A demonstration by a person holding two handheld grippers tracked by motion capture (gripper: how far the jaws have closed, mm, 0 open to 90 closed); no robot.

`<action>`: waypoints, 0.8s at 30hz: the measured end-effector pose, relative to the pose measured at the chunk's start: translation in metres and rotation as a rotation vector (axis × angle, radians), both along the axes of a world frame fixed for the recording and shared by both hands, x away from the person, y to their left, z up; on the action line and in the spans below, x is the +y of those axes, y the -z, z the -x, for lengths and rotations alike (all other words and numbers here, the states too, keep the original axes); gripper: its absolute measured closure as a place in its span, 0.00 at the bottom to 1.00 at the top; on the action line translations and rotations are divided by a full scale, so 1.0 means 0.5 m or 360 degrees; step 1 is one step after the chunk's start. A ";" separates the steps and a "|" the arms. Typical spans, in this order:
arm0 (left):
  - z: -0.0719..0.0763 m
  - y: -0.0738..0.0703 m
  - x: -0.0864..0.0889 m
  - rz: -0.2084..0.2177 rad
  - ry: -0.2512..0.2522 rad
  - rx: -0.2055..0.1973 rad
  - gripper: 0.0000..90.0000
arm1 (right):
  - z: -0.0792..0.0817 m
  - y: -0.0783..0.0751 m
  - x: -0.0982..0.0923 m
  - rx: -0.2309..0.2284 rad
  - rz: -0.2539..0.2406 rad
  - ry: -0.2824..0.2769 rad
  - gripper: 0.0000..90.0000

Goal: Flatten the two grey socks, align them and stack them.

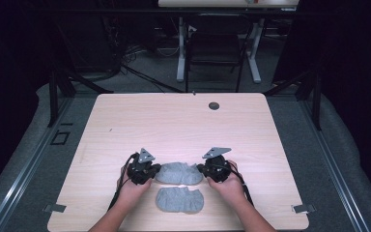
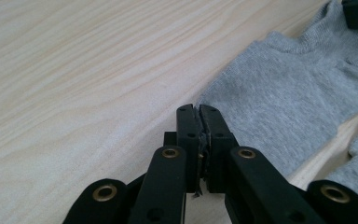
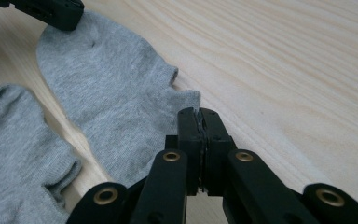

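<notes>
While both hands rest low on the pale wooden table (image 1: 125, 121), the left gripper (image 1: 150, 175) sits at the left end of the farther grey sock (image 1: 178, 172), its jaws pressed together on the sock's edge; a sliver of fabric shows between the pads in the left gripper view. That sock lies flat, stretched between the two tools. Just nearer the person lies a second grey sock (image 1: 180, 200), apart from it. At the farther sock's right end, the right gripper (image 1: 204, 169) is likewise clamped on the cuff edge.
</notes>
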State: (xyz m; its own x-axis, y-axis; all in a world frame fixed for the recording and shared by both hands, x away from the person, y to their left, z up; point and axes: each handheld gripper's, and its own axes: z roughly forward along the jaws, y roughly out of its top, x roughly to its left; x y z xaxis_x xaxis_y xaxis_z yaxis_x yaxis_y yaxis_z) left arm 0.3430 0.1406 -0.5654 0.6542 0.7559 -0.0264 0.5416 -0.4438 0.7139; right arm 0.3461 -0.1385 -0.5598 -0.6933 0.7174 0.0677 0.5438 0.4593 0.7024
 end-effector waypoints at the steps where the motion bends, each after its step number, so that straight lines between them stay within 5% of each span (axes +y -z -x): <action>1: 0.001 -0.001 0.000 0.0005 0.0001 -0.0010 0.98 | 0.000 -0.002 -0.002 -0.0003 -0.0003 0.0005 0.99; 24: 0.057 -0.055 0.009 0.0105 0.0084 -0.0112 0.97 | 0.052 -0.073 -0.018 -0.0148 -0.0109 -0.0057 0.98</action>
